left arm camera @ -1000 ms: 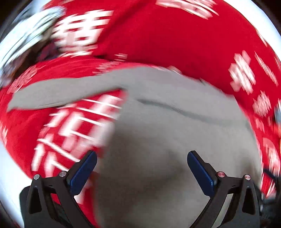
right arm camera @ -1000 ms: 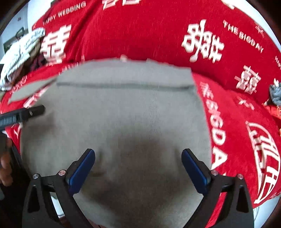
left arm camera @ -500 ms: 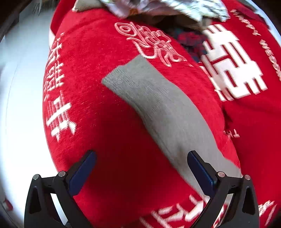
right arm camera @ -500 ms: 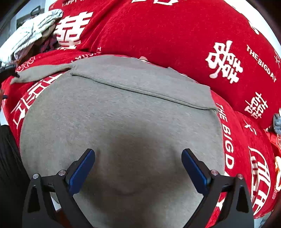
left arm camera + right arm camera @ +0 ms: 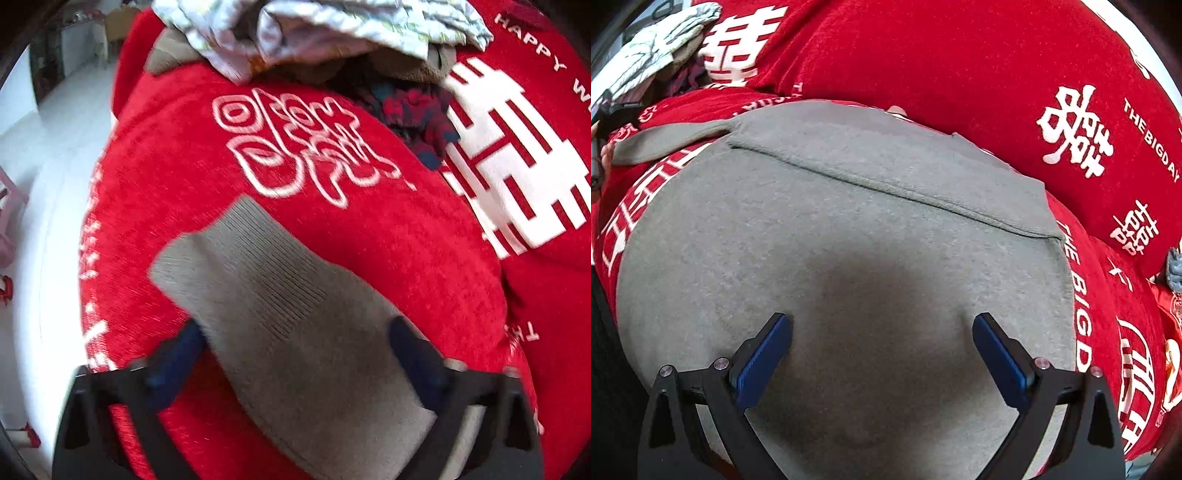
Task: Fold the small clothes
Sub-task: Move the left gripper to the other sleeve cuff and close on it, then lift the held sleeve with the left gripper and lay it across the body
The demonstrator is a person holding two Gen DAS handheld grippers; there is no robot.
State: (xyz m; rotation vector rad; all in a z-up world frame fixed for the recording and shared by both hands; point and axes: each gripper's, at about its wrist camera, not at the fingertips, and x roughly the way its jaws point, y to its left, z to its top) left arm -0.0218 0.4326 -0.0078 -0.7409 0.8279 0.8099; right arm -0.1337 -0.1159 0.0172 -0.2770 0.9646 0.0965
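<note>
Red plush cover with white wedding lettering [image 5: 960,55] fills both views (bed or worktop underneath, cannot tell); pale floor off the left edge in the left wrist view.

Grey knit sweater [image 5: 849,240] lies spread flat on the cover, top edge already turned down into a band across the body; its long grey sleeve [image 5: 280,295] sticks out sideways over the red, ribbed cuff at the far end.

Step in hand, by my read: sleeve fold; the sleeve needs bringing in over the body before any halving.

Left gripper [image 5: 295,354]: jaws wide, straddling the sleeve partway along; blurred, so contact with the fabric cannot be confirmed; nothing clamped. Next move calls for dropping onto the sleeve, pinching it, then carrying it across.

Right gripper [image 5: 882,354]: jaws wide over the middle of the body, low enough to cast a shadow, holding nothing; well placed to pin the body while the sleeve moves.

Heap of unfolded clothes, pale printed fabric on top [image 5: 332,29], sits at the far end of the cover, apart from the sweater.
</note>
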